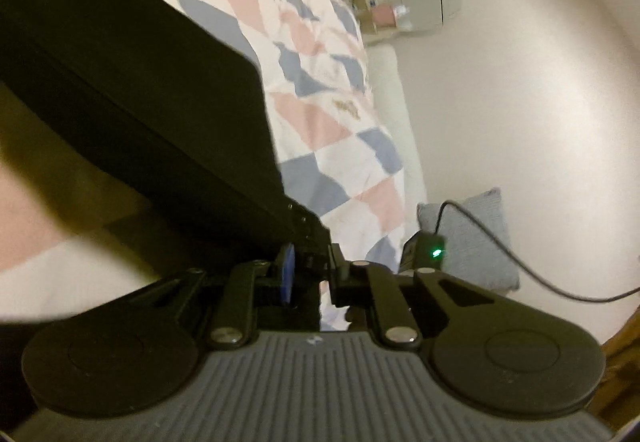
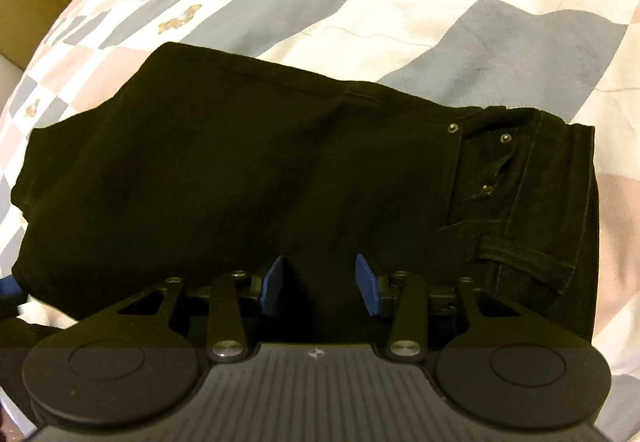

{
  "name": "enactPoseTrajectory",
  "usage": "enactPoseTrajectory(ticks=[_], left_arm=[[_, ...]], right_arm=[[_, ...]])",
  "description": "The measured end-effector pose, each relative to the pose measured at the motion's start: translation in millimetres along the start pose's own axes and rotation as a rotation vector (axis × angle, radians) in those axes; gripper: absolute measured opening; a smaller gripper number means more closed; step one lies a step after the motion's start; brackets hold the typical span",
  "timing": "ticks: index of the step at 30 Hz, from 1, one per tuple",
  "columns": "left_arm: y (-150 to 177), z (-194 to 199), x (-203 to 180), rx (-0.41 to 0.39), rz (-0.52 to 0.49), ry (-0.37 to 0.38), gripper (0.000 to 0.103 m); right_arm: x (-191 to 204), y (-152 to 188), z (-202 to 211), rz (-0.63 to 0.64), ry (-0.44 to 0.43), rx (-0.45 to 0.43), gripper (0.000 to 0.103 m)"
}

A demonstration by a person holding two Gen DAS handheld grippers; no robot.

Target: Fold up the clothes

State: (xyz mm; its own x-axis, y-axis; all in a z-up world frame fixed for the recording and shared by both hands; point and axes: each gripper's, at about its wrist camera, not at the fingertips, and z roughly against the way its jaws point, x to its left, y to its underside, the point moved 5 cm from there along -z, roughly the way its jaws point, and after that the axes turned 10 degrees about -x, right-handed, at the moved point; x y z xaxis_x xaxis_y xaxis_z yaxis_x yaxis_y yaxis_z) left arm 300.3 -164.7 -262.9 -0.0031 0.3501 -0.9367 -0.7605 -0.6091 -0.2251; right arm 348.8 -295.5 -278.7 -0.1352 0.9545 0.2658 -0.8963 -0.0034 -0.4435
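Black jeans [image 2: 248, 170] lie folded lengthwise across the quilt [image 2: 400, 2], waistband right. Left gripper [image 1: 310, 274] pinches the jeans; right gripper [image 2: 320, 288] spread above them.

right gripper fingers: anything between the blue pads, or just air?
Right wrist view: the right gripper is open, and between its fingers shows only the black jeans lying on the quilt.

Black jeans [image 2: 248, 162] on quilt [image 2: 400, 2], tool [image 2: 320, 284] spread

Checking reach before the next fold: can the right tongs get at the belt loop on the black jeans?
Probably yes. The right tongs hang open over the jeans, and the belt loop lies exposed to their right with nothing covering it.
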Motion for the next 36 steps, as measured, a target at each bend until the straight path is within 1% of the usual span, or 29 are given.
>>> enactPoseTrajectory(ticks=[1, 2, 3, 5, 6, 8, 9, 10, 11, 12, 14, 15, 16, 17, 18, 19, 21, 23, 24, 26, 27, 28, 29, 30, 32, 36], left_arm=[[-1.0, 6.9, 11.4, -0.031, 0.015, -0.096, 0.016], [-2.0, 14.2, 23.5, -0.062, 0.028, -0.200, 0.013], [-2.9, 22.1, 35.5, -0.094, 0.042, -0.304, 0.013], [-5.6, 30.8, 36.1, -0.131, 0.054, -0.335, 0.013], [-7.6, 31.2, 28.0, -0.137, 0.037, -0.314, 0.013], [-11.1, 21.2, 6.1, -0.128, -0.040, -0.277, 0.014], [-12.6, 13.8, -3.4, -0.123, -0.076, -0.263, 0.018], [-14.1, 6.4, -12.9, -0.118, -0.112, -0.249, 0.022], [-15.0, -2.8, -12.5, -0.113, -0.135, -0.281, 0.028], [-15.8, -12.0, -11.3, -0.107, -0.156, -0.316, 0.027], [-12.9, -26.7, 9.1, -0.053, -0.209, -0.582, 0.027], [-11.8, -28.0, 17.5, -0.045, -0.218, -0.689, 0.027], [-11.5, -24.3, 18.6, -0.059, -0.214, -0.736, 0.026], [-11.9, -18.7, 12.0, -0.081, -0.201, -0.710, 0.026], [-12.4, -13.0, 4.7, -0.102, -0.186, -0.678, 0.026], [-13.0, -10.6, -6.0, -0.106, -0.180, -0.636, 0.026], [-12.6, -11.1, -25.6, -0.095, -0.233, -0.598, 0.029], [-11.7, -14.1, -41.6, -0.082, -0.282, -0.571, 0.032], [-10.3, -16.8, -43.0, -0.078, -0.288, -0.569, 0.033], [-8.0, -18.9, -40.8, -0.083, -0.261, -0.594, 0.033], [-7.7, -19.0, -38.8, -0.085, -0.245, -0.601, 0.033], [-7.4, -19.1, -36.8, -0.088, -0.228, -0.607, 0.033], [-7.1, -19.2, -34.8, -0.090, -0.212, -0.614, 0.033], [-6.3, -19.4, -34.6, -0.086, -0.210, -0.616, 0.033], [-4.6, -18.4, -35.7, -0.078, -0.212, -0.618, 0.033], [-1.6, -17.1, -41.6, -0.062, -0.214, -0.602, 0.033]], right_arm=[[-0.1, 1.1, -0.6, 0.010, 0.021, 0.000, 0.040], [-0.2, 2.0, -0.4, 0.017, 0.035, -0.003, 0.038], [-0.2, 2.7, 0.2, 0.022, 0.046, -0.008, 0.038], [-1.1, 2.3, 8.5, 0.022, 0.066, -0.028, 0.039], [-3.9, 1.4, 16.1, 0.016, 0.074, -0.049, 0.039], [-15.0, 0.0, 31.0, -0.017, 0.082, -0.090, 0.040], [-24.1, -0.1, 37.2, -0.047, 0.082, -0.105, 0.042], [-33.3, -0.3, 43.4, -0.077, 0.083, -0.119, 0.042], [-42.4, -0.5, 49.6, -0.107, 0.083, -0.133, 0.042], [-51.6, -0.7, 55.9, -0.138, 0.084, -0.147, 0.041], [-70.0, -1.1, 68.3, -0.198, 0.084, -0.175, 0.046], [-79.3, -1.3, 74.6, -0.228, 0.085, -0.189, 0.051], [-88.5, -1.4, 80.8, -0.259, 0.085, -0.203, 0.052], [-98.9, -0.9, 86.5, -0.294, 0.081, -0.209, 0.054], [-108.9, 0.1, 88.8, -0.327, 0.073, -0.205, 0.061], [-118.9, 1.9, 88.2, -0.357, 0.067, -0.196, 0.067], [-137.4, 6.5, 84.4, -0.416, 0.048, -0.182, 0.074], [-152.7, 11.4, 75.0, -0.488, 0.010, -0.171, 0.086], [-160.0, 13.8, 66.5, -0.528, -0.004, -0.153, 0.095], [-171.0, 19.0, 53.4, -0.580, -0.015, -0.136, 0.095], [-174.1, 20.4, 48.9, -0.607, -0.047, -0.146, 0.093], [-174.9, 20.9, 45.0, -0.627, -0.094, -0.154, 0.077], [-175.2, 21.3, 41.4, -0.645, -0.145, -0.160, 0.072], [-175.8, 21.0, 41.0, -0.654, -0.182, -0.167, 0.069], [-175.4, 20.5, 51.5, -0.607, -0.201, -0.170, 0.067], [-171.3, 24.8, 78.5, -0.477, -0.222, -0.159, 0.067]])
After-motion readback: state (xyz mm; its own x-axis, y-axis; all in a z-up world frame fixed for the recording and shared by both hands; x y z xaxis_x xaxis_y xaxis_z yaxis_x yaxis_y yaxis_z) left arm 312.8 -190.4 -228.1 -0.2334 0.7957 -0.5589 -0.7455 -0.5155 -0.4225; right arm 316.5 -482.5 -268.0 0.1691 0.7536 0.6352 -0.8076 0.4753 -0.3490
